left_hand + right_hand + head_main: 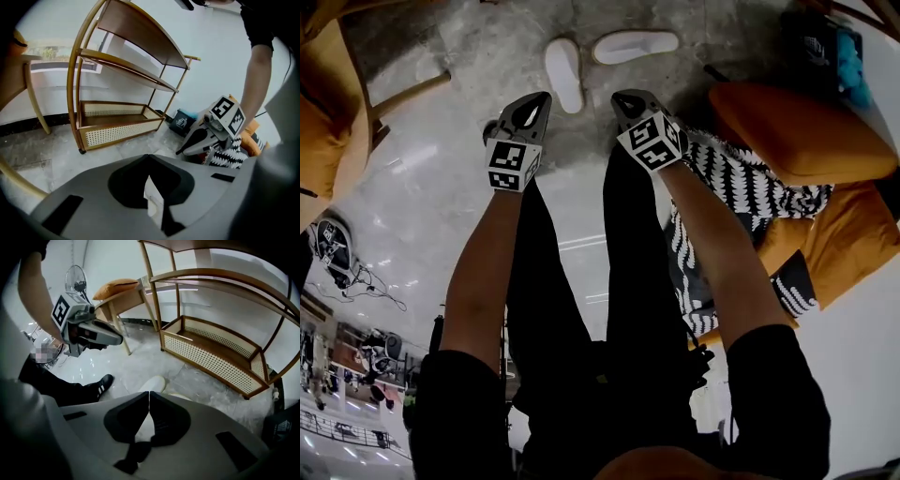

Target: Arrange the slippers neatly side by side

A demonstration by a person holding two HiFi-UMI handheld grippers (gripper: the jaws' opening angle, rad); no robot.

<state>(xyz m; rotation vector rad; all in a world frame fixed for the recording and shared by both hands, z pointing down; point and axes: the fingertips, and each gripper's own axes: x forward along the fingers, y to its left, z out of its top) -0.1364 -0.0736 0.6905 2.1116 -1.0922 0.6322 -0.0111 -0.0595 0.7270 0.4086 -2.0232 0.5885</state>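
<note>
Two white slippers lie on the grey floor ahead of me in the head view. One slipper (563, 73) points away from me; the other slipper (635, 45) lies crosswise just right of it, so they form an angle. My left gripper (538, 98) hovers near the first slipper, shut and empty, its tips (149, 157) pressed together. Beside it my right gripper (624, 97) is also shut with nothing in it. In the right gripper view a white slipper (153, 382) shows just beyond the closed tips (149, 393), with the left gripper (89, 332) raised at the left.
A wooden rack with a rattan bottom shelf (117, 123) (220, 350) stands behind the slippers. Orange cushions (797, 131) and a black-and-white patterned cloth (741, 187) lie to the right. A wooden chair with an orange cushion (337, 103) is at the left. My black shoe (99, 385) is close by.
</note>
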